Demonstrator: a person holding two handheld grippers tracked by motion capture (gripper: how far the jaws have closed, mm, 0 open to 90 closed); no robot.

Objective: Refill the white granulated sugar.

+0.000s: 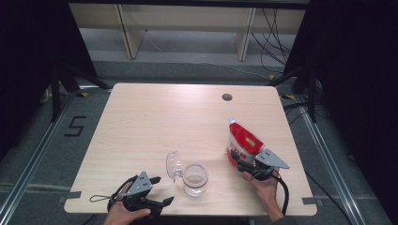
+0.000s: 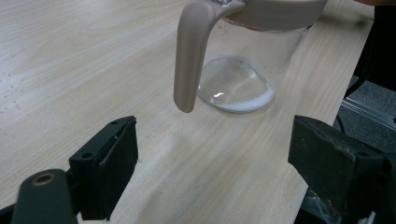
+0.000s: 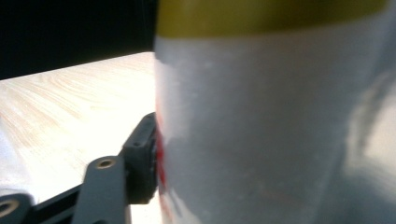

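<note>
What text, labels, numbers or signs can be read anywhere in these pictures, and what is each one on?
"5": a black mark on the floor, left of the table.
Print on the red and white pouch at the right gripper: too small in the high view, too blurred in the right gripper view to read.
Clear jar and its beige handle: no text visible.
</note>
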